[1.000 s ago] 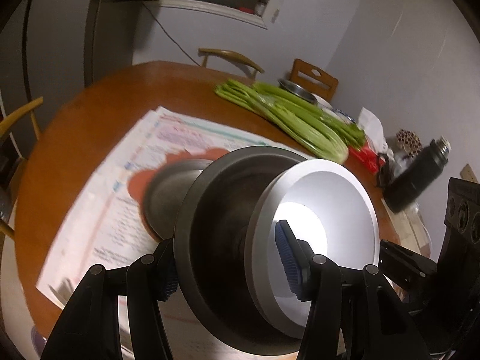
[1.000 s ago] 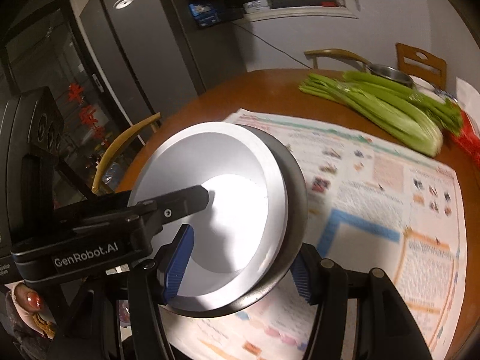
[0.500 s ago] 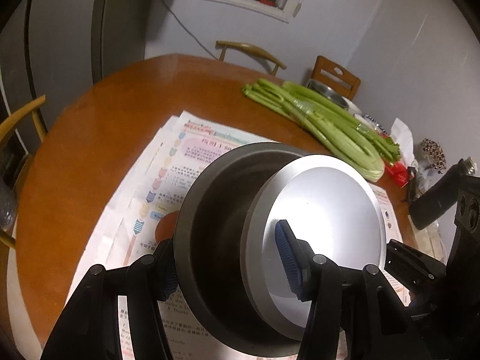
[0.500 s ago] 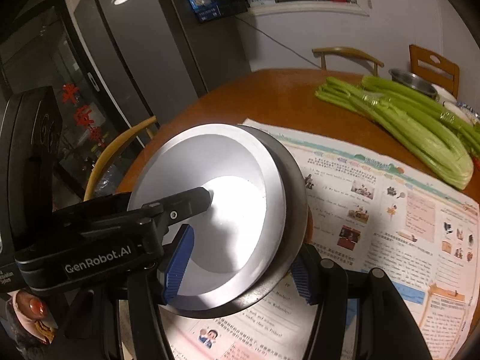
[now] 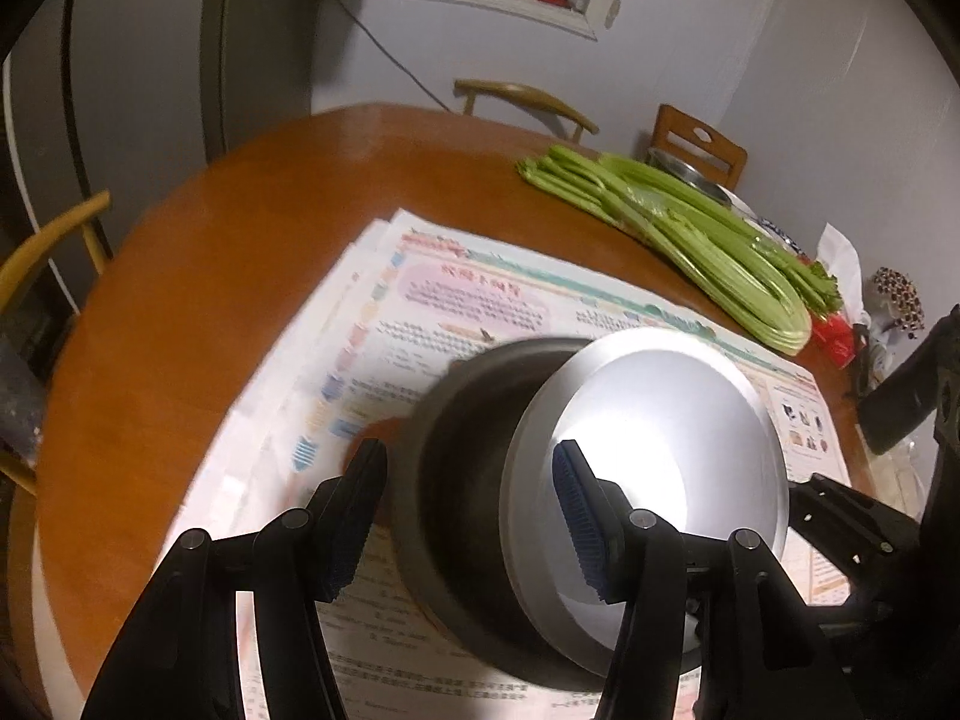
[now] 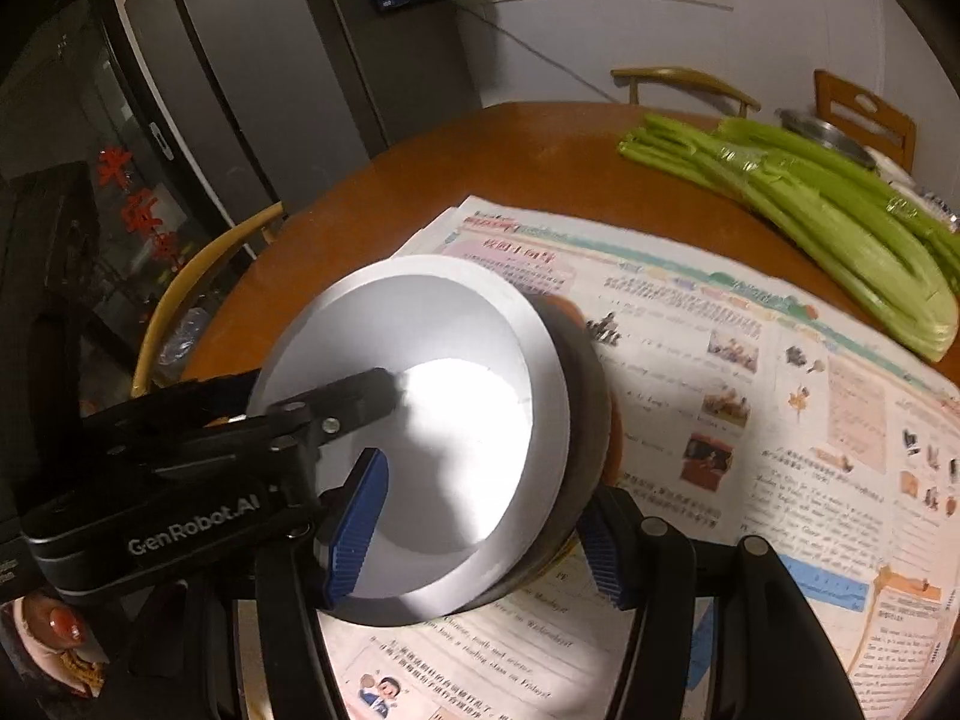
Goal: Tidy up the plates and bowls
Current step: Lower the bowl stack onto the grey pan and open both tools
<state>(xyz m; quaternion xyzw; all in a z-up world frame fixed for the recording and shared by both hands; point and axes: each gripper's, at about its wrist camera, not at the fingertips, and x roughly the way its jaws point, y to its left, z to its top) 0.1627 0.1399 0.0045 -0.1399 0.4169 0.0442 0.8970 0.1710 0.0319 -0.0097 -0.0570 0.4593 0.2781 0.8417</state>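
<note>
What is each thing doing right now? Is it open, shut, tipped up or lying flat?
metal bowl: tipped up on its edge, plate nested inside.
white plate: tipped on edge inside the metal bowl.
left tool: jaws opening around both dishes, outer pad off the bowl.
right tool: shut on the two rims together.
celery: lying flat on the table.
newspaper: spread flat.
</note>
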